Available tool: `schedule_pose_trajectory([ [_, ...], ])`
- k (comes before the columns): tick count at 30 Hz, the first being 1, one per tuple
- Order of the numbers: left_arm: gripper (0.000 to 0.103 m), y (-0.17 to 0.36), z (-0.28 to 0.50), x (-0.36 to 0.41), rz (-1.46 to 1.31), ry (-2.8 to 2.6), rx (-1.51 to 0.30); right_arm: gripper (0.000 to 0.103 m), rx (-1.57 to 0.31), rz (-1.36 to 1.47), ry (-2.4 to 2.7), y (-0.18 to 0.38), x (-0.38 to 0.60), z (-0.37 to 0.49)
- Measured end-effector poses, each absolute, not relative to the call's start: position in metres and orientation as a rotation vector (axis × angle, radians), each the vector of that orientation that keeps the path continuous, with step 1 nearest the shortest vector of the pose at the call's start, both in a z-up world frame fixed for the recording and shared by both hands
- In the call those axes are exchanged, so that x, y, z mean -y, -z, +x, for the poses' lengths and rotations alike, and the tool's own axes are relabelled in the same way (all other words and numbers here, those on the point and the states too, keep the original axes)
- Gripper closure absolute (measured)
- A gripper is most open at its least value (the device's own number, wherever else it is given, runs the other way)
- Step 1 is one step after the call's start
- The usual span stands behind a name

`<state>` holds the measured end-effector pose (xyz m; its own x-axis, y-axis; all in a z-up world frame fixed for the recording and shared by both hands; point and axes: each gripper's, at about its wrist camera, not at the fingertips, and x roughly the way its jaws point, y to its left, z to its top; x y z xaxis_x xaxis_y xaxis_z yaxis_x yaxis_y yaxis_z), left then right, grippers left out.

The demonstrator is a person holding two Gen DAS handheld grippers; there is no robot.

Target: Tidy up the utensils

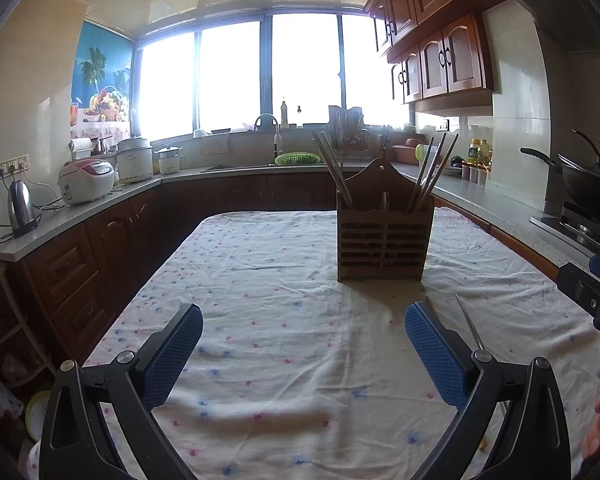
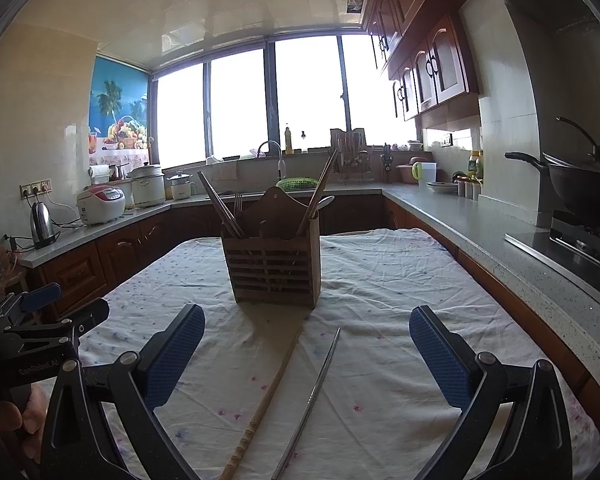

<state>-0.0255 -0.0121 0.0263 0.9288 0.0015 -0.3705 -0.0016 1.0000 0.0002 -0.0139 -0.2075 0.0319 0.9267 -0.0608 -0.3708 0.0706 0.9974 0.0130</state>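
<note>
Between wide-apart right jaws, two chopsticks (image 2: 288,396) run off-frame (left jaws apart too).

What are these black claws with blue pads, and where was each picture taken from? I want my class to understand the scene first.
They are two hand-held grippers, one in each of a person's hands, each carrying its own camera looking along its fingers. The left gripper and right gripper are both open and hold nothing. On the flower-print white tablecloth stands a slatted brown wooden utensil holder with chopsticks in it. Before the right gripper lie one light wooden chopstick and one thin metal chopstick, not yet put away.
</note>
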Motion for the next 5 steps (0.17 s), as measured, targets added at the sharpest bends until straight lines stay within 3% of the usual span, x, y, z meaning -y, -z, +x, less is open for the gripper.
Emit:
schedule_pose_trajectory([
  [5, 0.001, -0.0266, -0.0218, 0.014, -0.003, -0.002, -0.396, 0.0, -0.397, 0.039, 0.07, -0.0301, 0.212, -0.0096],
])
